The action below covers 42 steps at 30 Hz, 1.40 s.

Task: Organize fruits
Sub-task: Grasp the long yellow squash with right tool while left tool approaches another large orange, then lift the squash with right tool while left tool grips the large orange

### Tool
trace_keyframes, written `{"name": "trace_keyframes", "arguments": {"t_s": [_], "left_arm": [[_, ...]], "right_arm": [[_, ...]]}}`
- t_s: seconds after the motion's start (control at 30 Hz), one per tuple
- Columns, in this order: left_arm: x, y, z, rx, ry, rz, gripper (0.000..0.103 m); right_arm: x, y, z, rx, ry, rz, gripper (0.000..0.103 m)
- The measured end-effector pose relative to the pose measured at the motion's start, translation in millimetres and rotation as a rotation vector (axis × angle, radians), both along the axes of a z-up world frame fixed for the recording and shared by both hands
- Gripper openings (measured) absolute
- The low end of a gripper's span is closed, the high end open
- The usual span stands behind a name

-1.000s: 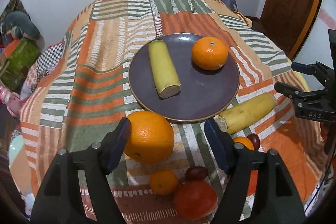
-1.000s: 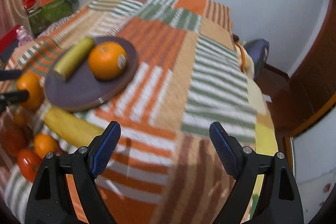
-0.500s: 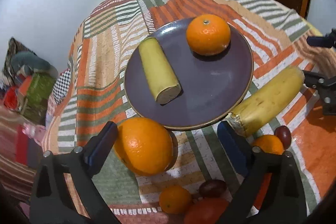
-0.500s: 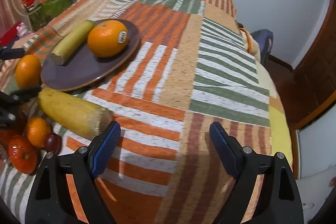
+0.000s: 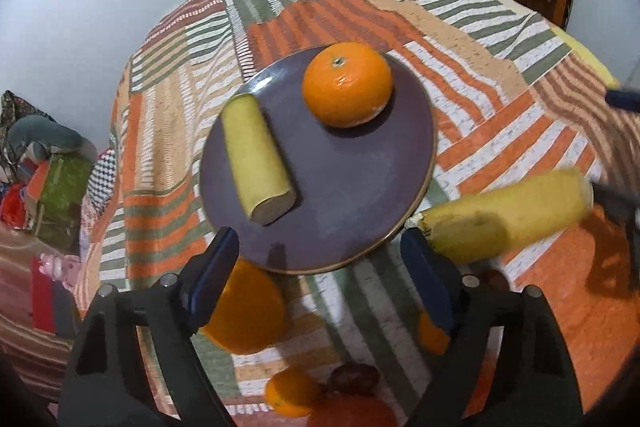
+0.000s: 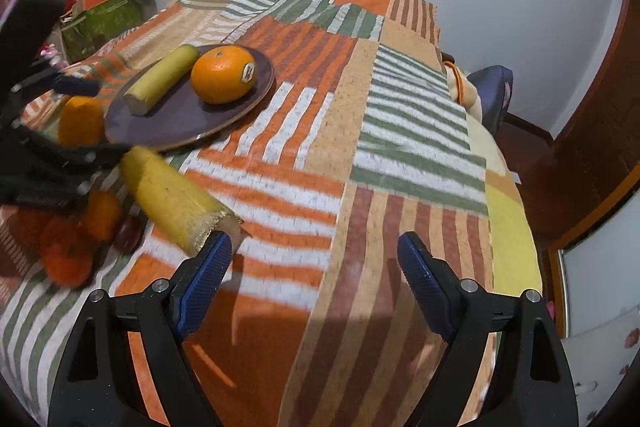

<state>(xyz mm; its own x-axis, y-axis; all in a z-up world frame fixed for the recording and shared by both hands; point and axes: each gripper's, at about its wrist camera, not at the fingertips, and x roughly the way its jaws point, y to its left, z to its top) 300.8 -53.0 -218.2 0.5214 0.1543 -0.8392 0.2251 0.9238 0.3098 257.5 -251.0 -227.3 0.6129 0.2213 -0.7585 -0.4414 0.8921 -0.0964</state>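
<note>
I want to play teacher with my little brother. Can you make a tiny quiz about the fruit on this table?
1. True or false: the purple plate holds an orange and a cut yellow fruit piece.
2. Where does the bigger yellow fruit piece lie? A) on the plate B) on the striped cloth beside the plate C) in a tool.
3. Fill in: the left tool and the right tool are both ____.

Key: 1 true; 2 B; 3 open.

No readable text — the sticker point(image 6: 249, 71) on the orange point(image 6: 222, 73) is illegible.
</note>
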Motion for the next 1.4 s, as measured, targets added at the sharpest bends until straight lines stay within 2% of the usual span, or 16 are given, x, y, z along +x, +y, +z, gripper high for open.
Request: {"name": "trace_keyframes", "arguments": {"t_s": [0.2,0.33,0.43,0.57,0.6,0.63,0.7,0.83,0.93,1.2,1.4], "left_arm": [[-4,13,14,-0.133,0.001,0.022,0.084],[-19,39,40,-0.199,-0.054,0.05,0.084],[-33,69,53,-0.285,-0.077,0.089,0.086],[-42,102,50,-0.363,-0.051,0.155,0.086],[-43,108,46,-0.374,-0.041,0.173,0.086],[-45,113,43,-0.378,-0.031,0.184,0.086],[-48,120,34,-0.394,-0.007,0.201,0.086],[-50,125,18,-0.432,0.035,0.197,0.086],[-45,123,9,-0.436,0.053,0.204,0.086],[-37,117,-3,-0.447,0.075,0.198,0.086],[-33,116,-4,-0.436,0.066,0.188,0.086]], "right_arm": [[-18,-3,-1,-0.004,0.004,0.052,0.084],[-19,-3,16,0.074,-0.017,0.067,0.084],[-14,6,24,0.123,-0.025,0.091,0.083],[-3,31,13,0.122,0.017,0.148,0.083],[0,38,7,0.117,0.032,0.159,0.079],[2,42,2,0.113,0.047,0.169,0.071],[8,50,-8,0.113,0.085,0.175,0.063],[17,51,-20,0.172,0.157,0.177,0.058],[12,52,-23,0.138,0.15,0.189,0.054],[-2,30,-21,0.179,0.154,0.115,0.042],[-10,30,-14,0.151,0.178,0.148,0.04]]}}
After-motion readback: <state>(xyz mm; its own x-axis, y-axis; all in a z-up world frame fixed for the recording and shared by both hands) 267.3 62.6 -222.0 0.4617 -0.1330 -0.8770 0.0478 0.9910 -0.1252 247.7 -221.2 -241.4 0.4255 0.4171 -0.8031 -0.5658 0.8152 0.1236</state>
